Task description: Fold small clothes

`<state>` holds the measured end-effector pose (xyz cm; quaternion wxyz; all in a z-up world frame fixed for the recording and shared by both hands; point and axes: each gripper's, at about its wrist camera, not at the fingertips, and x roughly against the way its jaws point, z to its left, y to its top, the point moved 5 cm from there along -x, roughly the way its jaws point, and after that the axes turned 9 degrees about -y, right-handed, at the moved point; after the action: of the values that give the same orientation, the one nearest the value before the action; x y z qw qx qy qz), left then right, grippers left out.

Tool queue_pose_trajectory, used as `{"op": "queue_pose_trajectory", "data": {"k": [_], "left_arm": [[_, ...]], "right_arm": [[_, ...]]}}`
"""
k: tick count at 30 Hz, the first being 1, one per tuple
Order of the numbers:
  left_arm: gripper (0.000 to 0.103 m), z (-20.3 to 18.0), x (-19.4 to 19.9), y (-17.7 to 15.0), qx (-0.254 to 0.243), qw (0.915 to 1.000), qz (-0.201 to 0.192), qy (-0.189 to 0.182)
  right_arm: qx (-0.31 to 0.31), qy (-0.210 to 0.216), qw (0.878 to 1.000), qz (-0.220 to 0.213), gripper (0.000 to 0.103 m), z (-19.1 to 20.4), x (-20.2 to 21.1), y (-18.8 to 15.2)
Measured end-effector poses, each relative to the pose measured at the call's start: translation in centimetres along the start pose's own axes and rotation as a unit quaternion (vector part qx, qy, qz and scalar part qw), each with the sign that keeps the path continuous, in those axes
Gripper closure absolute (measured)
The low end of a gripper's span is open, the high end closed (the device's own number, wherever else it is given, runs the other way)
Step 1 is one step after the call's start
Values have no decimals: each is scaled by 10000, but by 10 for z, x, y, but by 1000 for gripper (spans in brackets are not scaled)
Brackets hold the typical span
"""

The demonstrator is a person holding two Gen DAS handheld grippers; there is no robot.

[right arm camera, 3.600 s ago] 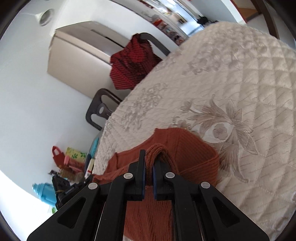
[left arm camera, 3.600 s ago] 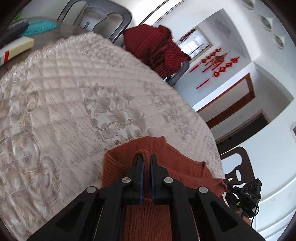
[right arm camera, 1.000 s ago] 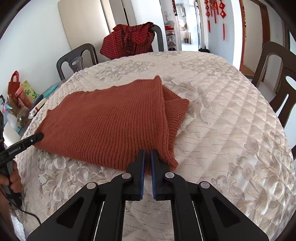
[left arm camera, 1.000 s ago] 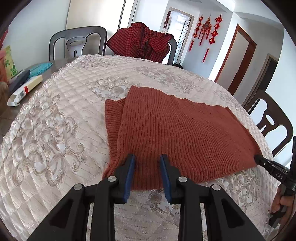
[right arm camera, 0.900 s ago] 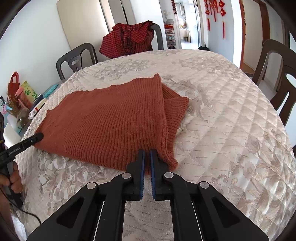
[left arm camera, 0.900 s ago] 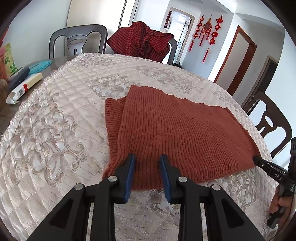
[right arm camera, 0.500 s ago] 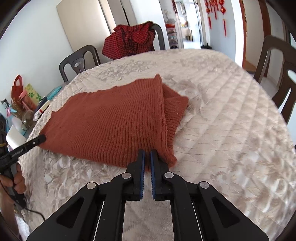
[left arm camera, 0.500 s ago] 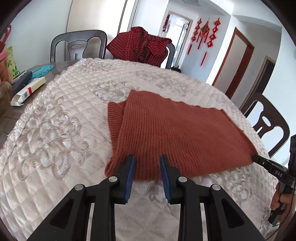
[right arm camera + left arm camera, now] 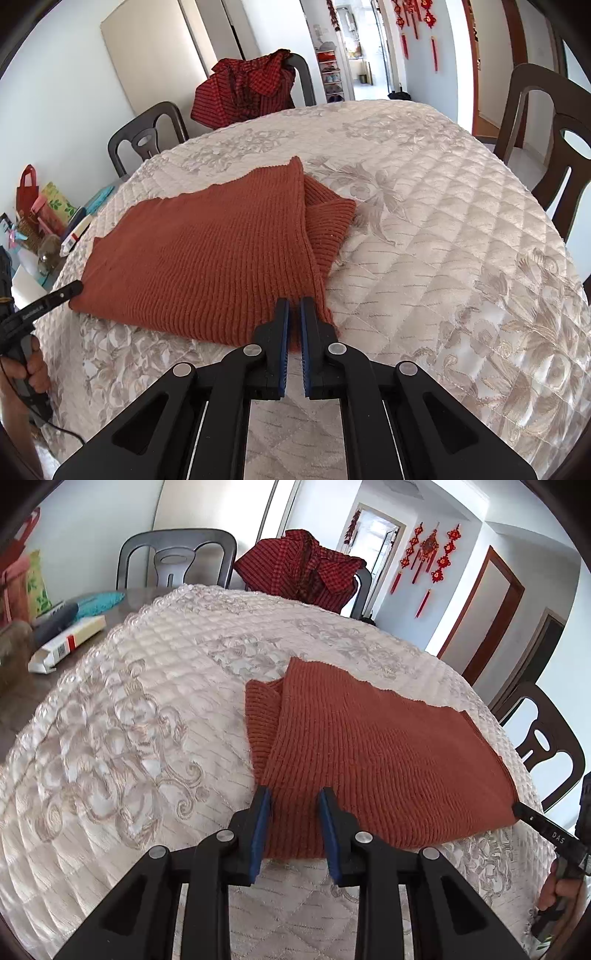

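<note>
The left hand-held gripper [image 9: 294,801] has its blue-padded black fingers spread apart, straddling the near hem of the rust-orange ribbed knit sweater [image 9: 369,753] without pinching it. The right hand-held gripper [image 9: 291,314] has its fingers drawn nearly together at the sweater's [image 9: 221,258] near right corner, a narrow slit between the pads; whether any knit sits between them cannot be told. The sweater lies folded flat on the round table under a cream quilted cloth with a floral pattern [image 9: 122,731], close to the table's near edge, with a folded sleeve poking out from under the top layer along one side. Beyond the table's far edge, a red-and-black checked garment [image 9: 299,570] hangs over a chair back, beside a dark plastic chair [image 9: 177,559]. At the table's left edge, where bare wood shows, lies a long white carton with a red stripe [image 9: 66,642].
</note>
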<state>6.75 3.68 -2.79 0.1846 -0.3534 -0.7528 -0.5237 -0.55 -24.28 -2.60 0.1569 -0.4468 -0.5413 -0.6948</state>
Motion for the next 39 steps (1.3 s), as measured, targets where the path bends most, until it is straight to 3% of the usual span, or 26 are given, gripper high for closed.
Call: {"op": "queue_pose_trajectory", "data": {"k": [5,7,11,15,17,19,22,29,36,37,39], "left_arm": [[74,3,1,0,67,9999,-9,-79],[73,6,6,-1,105,9999,1,47],[73,11,26,-15,265,9996,38,-82],[73,14,34,-33,520,9979,227,-320],[69,13,32,-39,711,9956,296,-539],[62,10,30,-39,776,9945,215,-671],[56,9,22,-31,941,9911,151,-930],[55,15,4,-16,1402,9827,75,-1206],[57,15,-3,-9,1485,9818,-20,-1187],[59,14,-4,-9,1468,9825,-35,-1145],[75,14,-7,-9,1415,9845,-11,-1036]], "right_arm": [[-17,-5,10000,35,99,-1,-2,1],[-87,79,9999,49,99,-3,-2,1],[-305,289,9990,139,92,-5,11,-4],[-467,577,9969,264,62,-6,23,-20],[-679,833,9930,493,59,-6,21,-32],[-785,924,9918,415,56,-5,22,-33],[-1006,1185,9866,501,55,-4,19,-30],[-1845,1754,9656,529,55,-14,-1,-14],[-2272,1809,9560,416,55,-22,-4,-5],[-2336,1806,9547,382,55,-24,-4,-5],[-2337,1794,9549,362,55,-26,-5,-4]]}}
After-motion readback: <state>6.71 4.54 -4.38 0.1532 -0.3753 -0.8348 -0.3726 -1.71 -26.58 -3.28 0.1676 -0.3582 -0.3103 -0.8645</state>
